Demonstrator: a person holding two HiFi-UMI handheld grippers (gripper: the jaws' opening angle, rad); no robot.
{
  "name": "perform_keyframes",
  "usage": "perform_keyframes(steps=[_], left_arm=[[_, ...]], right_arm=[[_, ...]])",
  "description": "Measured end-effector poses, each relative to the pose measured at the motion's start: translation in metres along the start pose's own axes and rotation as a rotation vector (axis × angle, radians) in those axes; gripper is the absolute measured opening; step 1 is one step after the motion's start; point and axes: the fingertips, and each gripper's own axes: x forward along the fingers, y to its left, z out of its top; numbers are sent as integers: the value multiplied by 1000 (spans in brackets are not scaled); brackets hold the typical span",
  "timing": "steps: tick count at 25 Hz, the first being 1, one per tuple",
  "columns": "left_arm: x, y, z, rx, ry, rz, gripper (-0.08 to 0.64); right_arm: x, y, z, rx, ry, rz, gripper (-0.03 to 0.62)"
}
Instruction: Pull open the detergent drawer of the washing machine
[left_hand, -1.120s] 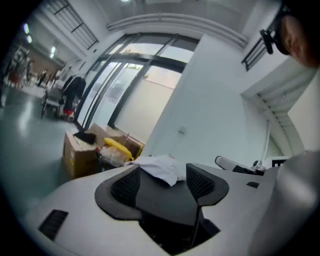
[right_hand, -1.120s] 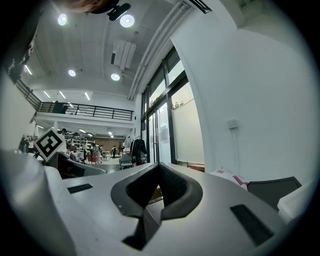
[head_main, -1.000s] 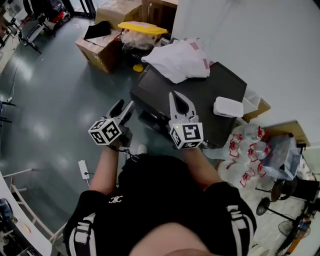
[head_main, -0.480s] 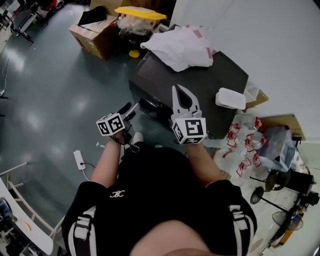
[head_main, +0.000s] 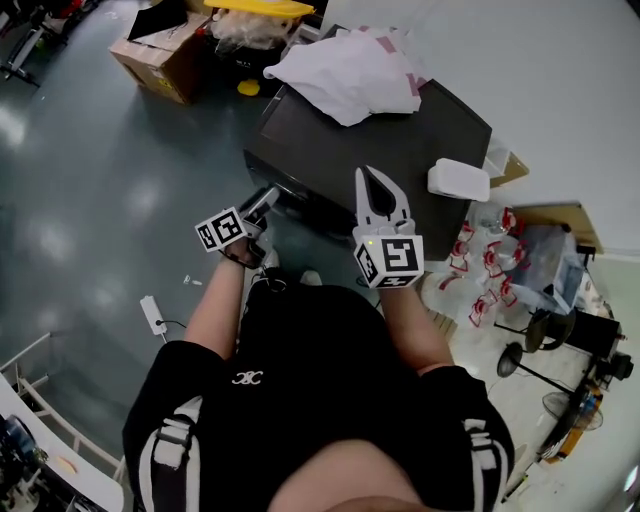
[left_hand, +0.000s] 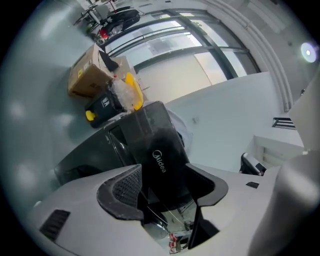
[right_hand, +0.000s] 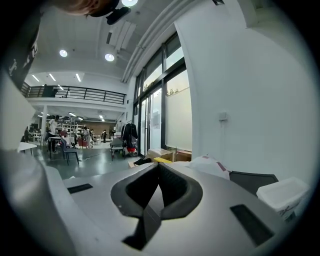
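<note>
The dark washing machine (head_main: 400, 150) stands in front of me. Its detergent drawer (left_hand: 161, 150), a dark front panel with a white logo, lies between the jaws of my left gripper (left_hand: 167, 192). The jaws sit snug against both its sides. In the head view the left gripper (head_main: 264, 203) touches the machine's upper front at the left corner. My right gripper (head_main: 378, 190) hovers over the front edge of the machine's top. In the right gripper view the right gripper (right_hand: 157, 172) is shut with nothing in it.
A white cloth (head_main: 350, 75) and a white box (head_main: 458, 180) lie on the machine's top. Cardboard boxes (head_main: 165, 55) stand behind it to the left. Bundled plastic bottles (head_main: 487, 280) and a fan (head_main: 535, 355) crowd the right. A power strip (head_main: 152, 313) lies on the floor.
My left gripper has moved forward from open air to the machine's front and its jaws have narrowed onto the drawer. The right gripper stayed shut and shifted slightly forward.
</note>
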Motion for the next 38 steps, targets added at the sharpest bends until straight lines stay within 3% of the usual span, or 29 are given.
perform_keyframes(steps=[5, 8, 12, 14, 19, 28, 33, 38], left_arm=[[14, 21, -1, -72, -10, -38, 267], [20, 29, 5, -154, -65, -83, 267], [25, 24, 20, -322, -165, -234, 262], [24, 27, 22, -364, -174, -269, 250], [28, 42, 25, -375, -180, -290, 212], [31, 39, 25, -391, -155, -423, 196], [31, 40, 27, -366, -147, -531, 196], [33, 41, 27, -310, -119, -591, 182]], right_arm=[[-5, -10, -9, -5, 31, -36, 3], [-8, -16, -17, 7, 59, -48, 3], [-10, -22, -24, 64, 91, -38, 3], [-12, -25, -26, 63, 103, -42, 3], [-16, -33, -28, 63, 121, -56, 3], [-25, -34, -35, 39, 155, -73, 3], [-28, -24, -39, 9, 181, -57, 3], [-31, -18, -42, -11, 210, -50, 3]])
